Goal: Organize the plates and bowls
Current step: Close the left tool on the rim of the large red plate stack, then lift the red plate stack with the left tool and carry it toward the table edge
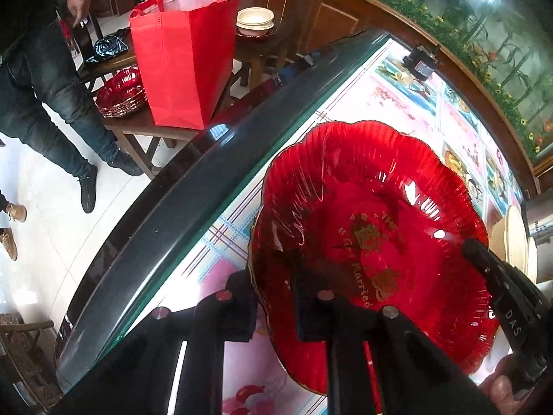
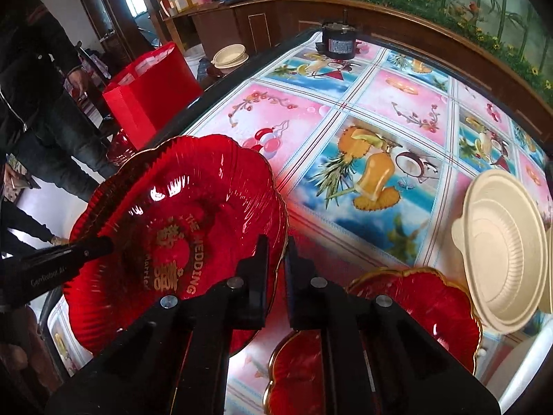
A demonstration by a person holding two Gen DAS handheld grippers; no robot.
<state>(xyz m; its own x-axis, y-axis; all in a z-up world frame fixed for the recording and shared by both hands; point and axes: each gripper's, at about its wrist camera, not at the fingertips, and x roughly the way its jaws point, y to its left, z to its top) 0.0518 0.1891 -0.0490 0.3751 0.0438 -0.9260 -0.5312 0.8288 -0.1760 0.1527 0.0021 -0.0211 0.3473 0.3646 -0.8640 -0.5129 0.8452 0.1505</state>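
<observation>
The left claw (image 1: 273, 276) is clamped on the near rim of a big red plate (image 1: 369, 228), one finger inside the dish and one outside under the edge. The right claw (image 2: 278, 259) bites the same red plate on its opposite rim, and its black fingers also show at that plate's far right side in the left view. The plate looks tilted and raised off the flowery table (image 2: 345, 110), held between both claws.

The sorting looks barely begun. Just right of and below the right claw lie two more red plates (image 2: 421, 307), overlapping and not squared up. Further right sits a cream bowl (image 2: 504, 252), with the edge of another behind it. Well beyond the left claw, off the table, a stack of red plates (image 1: 119, 95) rests by a red bag (image 1: 183, 58), and cream bowls (image 1: 255, 19) are piled on a side stand; whether the held plate belongs there I cannot tell
</observation>
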